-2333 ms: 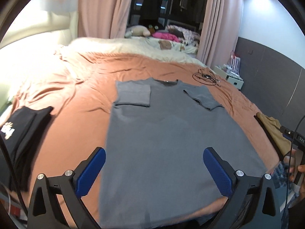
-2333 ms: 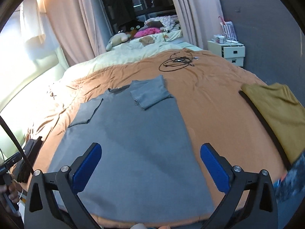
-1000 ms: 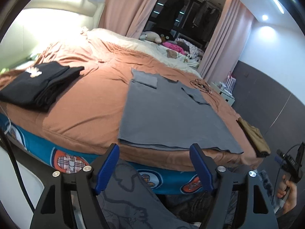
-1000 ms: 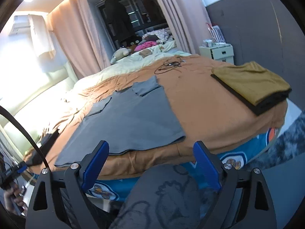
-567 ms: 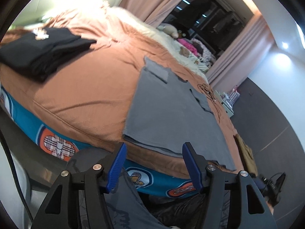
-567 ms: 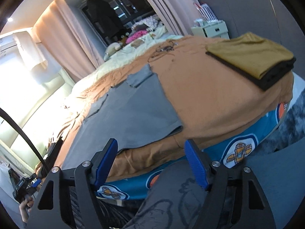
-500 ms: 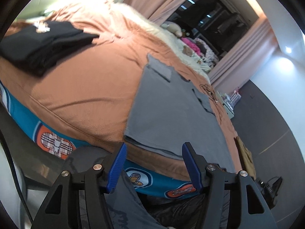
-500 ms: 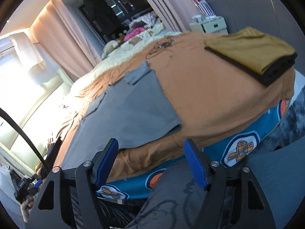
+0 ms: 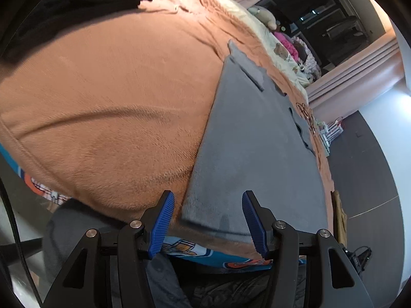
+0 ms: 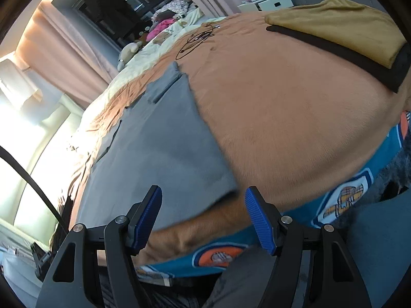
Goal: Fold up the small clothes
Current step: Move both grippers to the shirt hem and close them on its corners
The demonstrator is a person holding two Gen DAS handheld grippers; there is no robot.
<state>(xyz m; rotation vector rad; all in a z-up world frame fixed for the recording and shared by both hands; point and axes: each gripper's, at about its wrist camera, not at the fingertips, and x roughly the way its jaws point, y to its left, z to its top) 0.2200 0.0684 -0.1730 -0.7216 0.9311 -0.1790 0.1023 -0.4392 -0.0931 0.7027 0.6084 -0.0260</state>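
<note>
Grey shirt (image 9: pixel 254 148): flat on orange bed cover (image 9: pixel 108 107), sleeves folded in
Left tool (image 9: pixel 208 220): jaws closing, near hem corner between them, pads not touching
Right tool (image 10: pixel 203 218): apart, at other corner

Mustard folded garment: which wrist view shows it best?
Right wrist. The mustard folded garment sits large at upper right, lying on a black folded piece on the orange blanket. The left wrist shows only a thin sliver at the bed's far edge.
</note>
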